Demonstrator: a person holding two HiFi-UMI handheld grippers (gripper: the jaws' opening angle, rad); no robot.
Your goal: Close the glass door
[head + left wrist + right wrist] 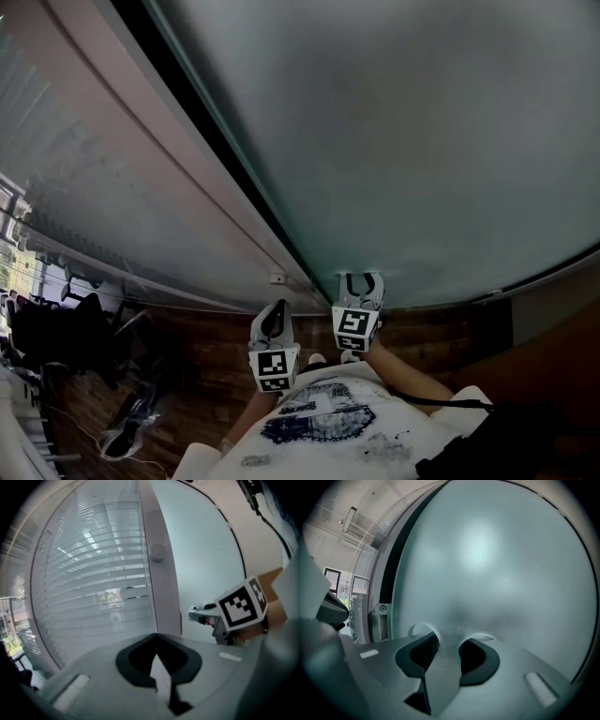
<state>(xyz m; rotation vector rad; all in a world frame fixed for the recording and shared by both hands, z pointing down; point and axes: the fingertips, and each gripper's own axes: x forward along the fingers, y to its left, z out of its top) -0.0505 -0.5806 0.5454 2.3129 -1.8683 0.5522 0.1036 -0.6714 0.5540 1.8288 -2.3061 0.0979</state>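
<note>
Though unclear overhead, right gripper view shows claw (449, 640) spread at glass door (497, 564).

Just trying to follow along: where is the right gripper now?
Head view, low centre: the right gripper, jaws apart, is close up to the frosted glass door, with the left gripper beside it.

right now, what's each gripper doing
left gripper: closed, holding nothing
right gripper: open, empty, tips at the frosted glass door
</note>
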